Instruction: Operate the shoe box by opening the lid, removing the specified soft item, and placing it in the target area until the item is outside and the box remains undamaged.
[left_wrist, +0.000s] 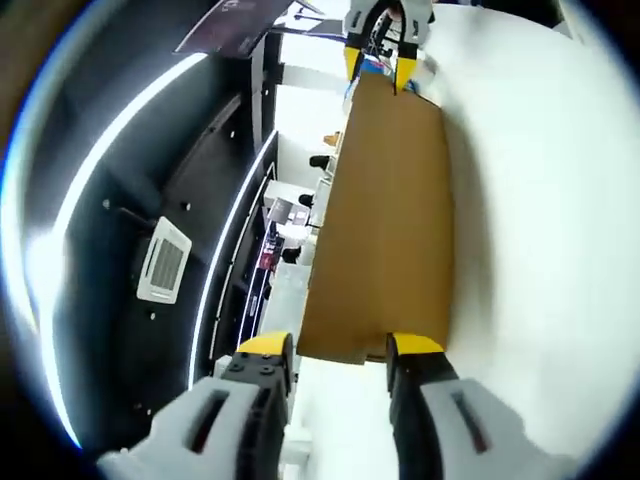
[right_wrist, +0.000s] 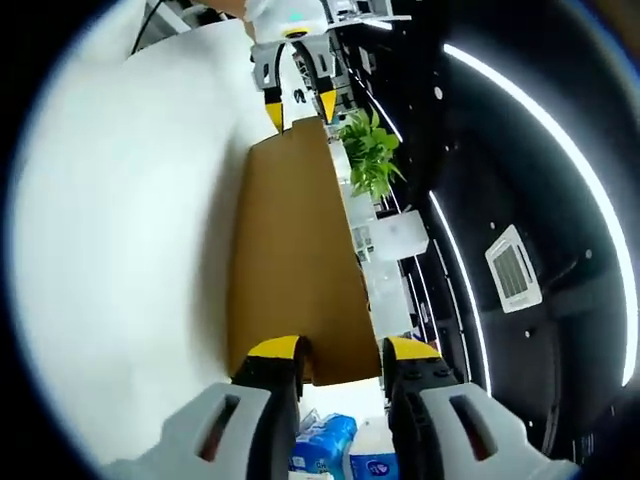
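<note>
The brown cardboard shoe box lid (left_wrist: 385, 220) stands raised on edge above the white table (left_wrist: 540, 230), stretched between my two grippers. My left gripper (left_wrist: 340, 346) holds the lid's near end between its yellow-tipped jaws, and the right gripper (left_wrist: 378, 62) grips the far end. From the other side the lid (right_wrist: 290, 250) runs from my right gripper (right_wrist: 342, 349), shut on its near end, to the left gripper (right_wrist: 298, 105) at the far end. Blue and white soft packs (right_wrist: 322, 445) show below the lid, between the right jaws.
Both views are rolled sideways: the white table (right_wrist: 120, 250) fills one side and a dark ceiling with light strips and a vent (right_wrist: 512, 270) the other. A green plant (right_wrist: 370, 150) and shelving stand behind the lid.
</note>
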